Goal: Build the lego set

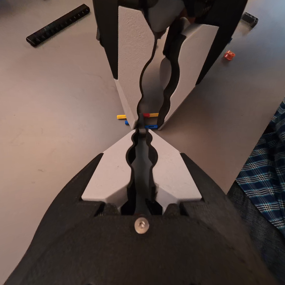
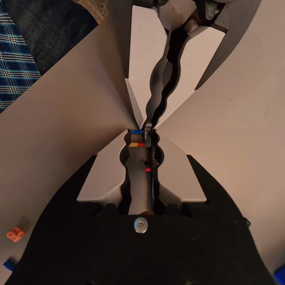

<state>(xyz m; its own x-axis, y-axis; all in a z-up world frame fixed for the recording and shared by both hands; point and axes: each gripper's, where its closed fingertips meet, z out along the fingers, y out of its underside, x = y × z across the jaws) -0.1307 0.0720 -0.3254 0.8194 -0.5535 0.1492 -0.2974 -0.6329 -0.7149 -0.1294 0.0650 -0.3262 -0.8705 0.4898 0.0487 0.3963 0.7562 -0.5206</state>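
Observation:
A short grey Lego beam (image 1: 142, 123) carries a blue pin (image 1: 151, 126) and a yellow axle (image 1: 153, 114) with a red bush (image 1: 145, 115). My left gripper (image 1: 141, 131) is shut on the lower end of the beam. My right gripper (image 2: 141, 131) comes from the opposite side, half closed. Its jaws bracket the assembly, one touching the ends of the blue pin (image 2: 137, 131) and the yellow axle (image 2: 133, 145), the other against the grey beam (image 2: 148, 138). The axle and pin also stick out past the far finger in the left wrist view.
On the grey table (image 1: 54, 108) lie a long black beam (image 1: 57, 25), a small black piece (image 1: 249, 19) and an orange translucent piece (image 1: 229, 55). Blue pieces (image 2: 8, 264) lie near my right gripper's base. A person's plaid cloth (image 1: 262, 154) is beyond the table edge. Both grippers' tips are close together, under 4 cm apart.

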